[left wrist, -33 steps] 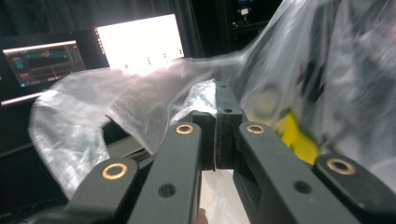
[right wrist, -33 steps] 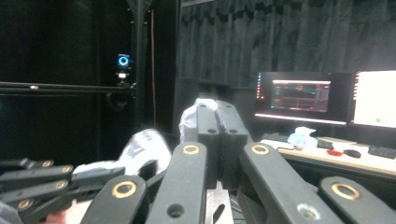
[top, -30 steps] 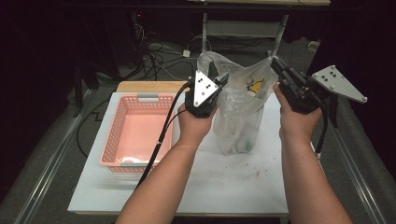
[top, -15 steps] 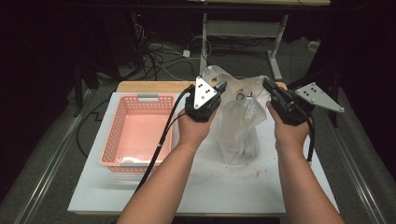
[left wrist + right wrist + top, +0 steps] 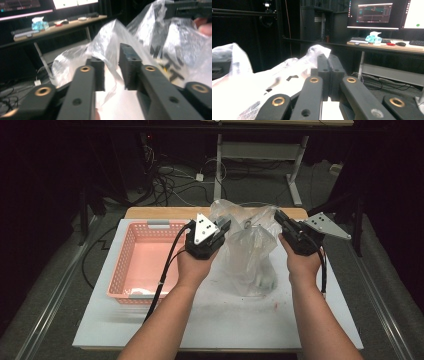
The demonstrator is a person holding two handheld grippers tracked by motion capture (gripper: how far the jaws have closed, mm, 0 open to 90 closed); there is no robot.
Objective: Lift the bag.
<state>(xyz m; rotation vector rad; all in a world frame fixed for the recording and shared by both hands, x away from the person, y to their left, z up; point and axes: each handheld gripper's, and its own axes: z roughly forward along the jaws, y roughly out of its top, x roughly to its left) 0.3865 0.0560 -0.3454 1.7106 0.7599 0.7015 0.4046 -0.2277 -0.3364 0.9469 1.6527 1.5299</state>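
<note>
Plastic bag (image 5: 250, 255), clear and crinkled, stands on the white tabletop (image 5: 225, 320) between the two hands, just right of the pink basket (image 5: 145, 265). The left gripper (image 5: 223, 227) is at the bag's upper left edge; in the left gripper view its fingers (image 5: 130, 65) have just been opening, and a fold of the bag's film (image 5: 110, 57) runs through the gap between them without being pinched. The right gripper (image 5: 278, 216) is at the bag's upper right edge; in the right gripper view its fingers (image 5: 323, 67) are pressed together on the bag's rim (image 5: 318, 51), which bunches up just behind them. Dark printed marks show on the bag's side. Something lies inside the bag near its bottom, too blurred to identify.
</note>
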